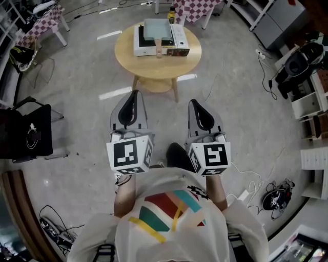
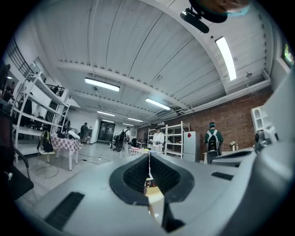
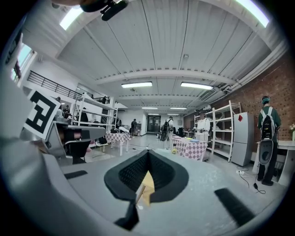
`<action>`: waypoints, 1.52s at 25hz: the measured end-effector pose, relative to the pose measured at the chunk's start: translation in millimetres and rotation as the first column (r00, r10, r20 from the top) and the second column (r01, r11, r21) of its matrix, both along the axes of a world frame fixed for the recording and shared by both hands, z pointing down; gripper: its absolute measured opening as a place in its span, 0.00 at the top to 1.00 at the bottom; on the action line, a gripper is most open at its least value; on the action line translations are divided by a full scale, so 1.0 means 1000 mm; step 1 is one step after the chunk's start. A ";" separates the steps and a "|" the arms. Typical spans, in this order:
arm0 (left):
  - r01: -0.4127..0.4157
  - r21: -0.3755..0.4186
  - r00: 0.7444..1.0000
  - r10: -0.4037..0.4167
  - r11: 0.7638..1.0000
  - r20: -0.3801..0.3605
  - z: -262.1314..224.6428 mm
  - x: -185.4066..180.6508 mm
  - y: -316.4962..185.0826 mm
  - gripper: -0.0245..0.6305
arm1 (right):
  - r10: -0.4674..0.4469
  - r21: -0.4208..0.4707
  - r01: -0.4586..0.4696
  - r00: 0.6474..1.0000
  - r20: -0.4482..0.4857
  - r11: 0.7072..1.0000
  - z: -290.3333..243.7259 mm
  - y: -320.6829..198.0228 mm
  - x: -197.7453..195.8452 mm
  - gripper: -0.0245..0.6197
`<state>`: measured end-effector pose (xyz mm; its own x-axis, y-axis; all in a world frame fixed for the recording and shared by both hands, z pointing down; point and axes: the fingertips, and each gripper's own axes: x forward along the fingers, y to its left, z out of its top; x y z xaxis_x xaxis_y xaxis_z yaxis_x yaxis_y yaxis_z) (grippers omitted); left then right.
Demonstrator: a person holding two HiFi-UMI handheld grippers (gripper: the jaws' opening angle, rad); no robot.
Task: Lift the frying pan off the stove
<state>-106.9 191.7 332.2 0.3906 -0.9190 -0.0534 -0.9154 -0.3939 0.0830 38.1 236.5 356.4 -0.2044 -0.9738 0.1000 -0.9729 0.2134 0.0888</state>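
Round table (image 1: 138,64) ahead of person, mid-floor. Stove (image 1: 179,38) on table, toward its far side. Frying pan (image 1: 156,29) on stove, handle pointing back toward person. Small bottle (image 1: 171,15) behind stove, at table's far edge. Left gripper (image 1: 134,93) and right gripper (image 1: 196,102) side by side before person, short of table, well apart from pan. Chair (image 1: 31,135) left of left gripper. Another table (image 1: 197,9) beyond round table. Shelf unit (image 1: 307,105) at right.
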 end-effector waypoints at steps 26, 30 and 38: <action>0.067 0.025 0.995 -0.068 0.997 0.077 0.009 0.011 -0.100 0.95 | -0.082 0.037 0.080 0.994 0.079 0.996 0.008 -0.128 0.019 0.96; 0.077 0.025 0.993 -0.079 0.997 0.090 0.010 0.023 -0.139 0.95 | -0.105 0.017 0.104 0.992 0.065 0.994 0.014 -0.169 0.027 0.96; 0.063 0.040 0.993 -0.066 0.997 0.099 -0.001 0.059 -0.244 0.95 | -0.135 -0.009 0.136 0.989 0.058 0.991 0.010 -0.272 0.057 0.96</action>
<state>-48.2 -52.2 331.4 0.3356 -0.9406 -0.0510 -0.9420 -0.3348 -0.0238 95.0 -35.9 366.5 -0.3403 -0.9354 0.0966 -0.9383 0.3445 0.0301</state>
